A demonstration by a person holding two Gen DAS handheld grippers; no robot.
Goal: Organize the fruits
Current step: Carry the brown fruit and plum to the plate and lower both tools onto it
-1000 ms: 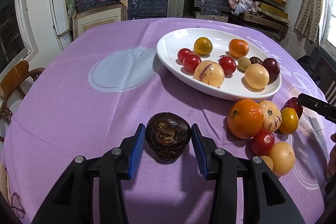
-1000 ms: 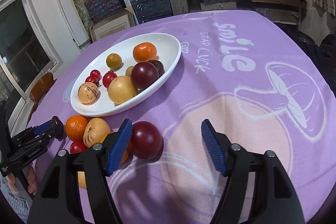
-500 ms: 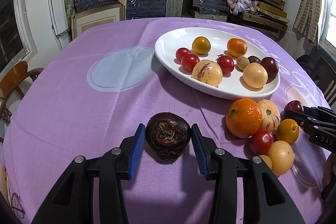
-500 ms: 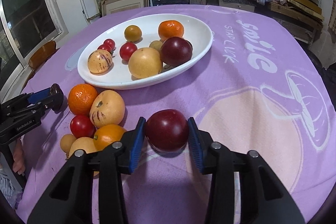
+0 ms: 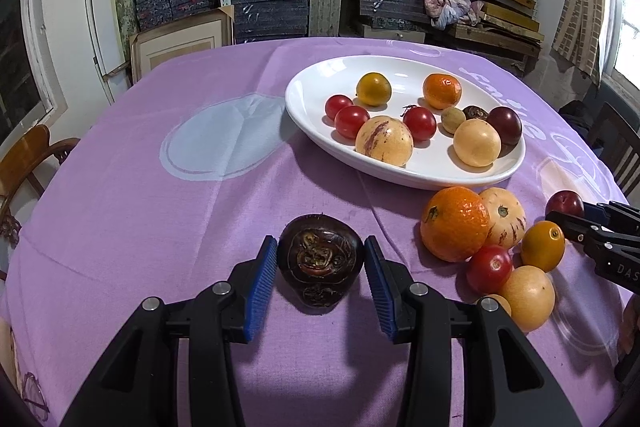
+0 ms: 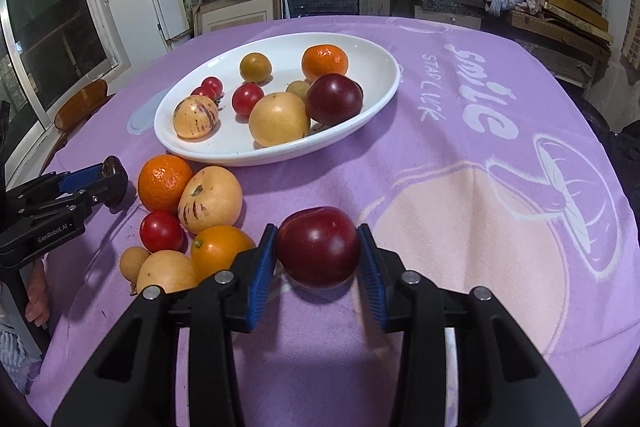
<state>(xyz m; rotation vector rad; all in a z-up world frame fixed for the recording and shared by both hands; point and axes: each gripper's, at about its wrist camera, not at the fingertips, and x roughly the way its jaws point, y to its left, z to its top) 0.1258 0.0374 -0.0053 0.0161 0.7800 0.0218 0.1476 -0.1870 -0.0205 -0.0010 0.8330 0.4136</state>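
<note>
Purple cloth over the surface [image 5: 120, 187]. Left tongs [image 5: 320, 269] closed on a dark brown wrinkled fruit [image 5: 320, 261] – blue pads touching both sides, fruit sitting on the cloth. Right tongs [image 6: 318, 255] clamped on a dark red plum [image 6: 318, 247], also low on the cloth, just right of the loose fruit pile [image 6: 188, 211]. White oval plate [image 6: 372, 67] w/ more fruit behind the pile.

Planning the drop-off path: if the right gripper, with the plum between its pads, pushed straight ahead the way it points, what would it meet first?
Probably the near rim of the white plate. The right gripper, shut on the dark red plum, has bare purple tablecloth ahead until then, though fisheye depth is uncertain.
</note>
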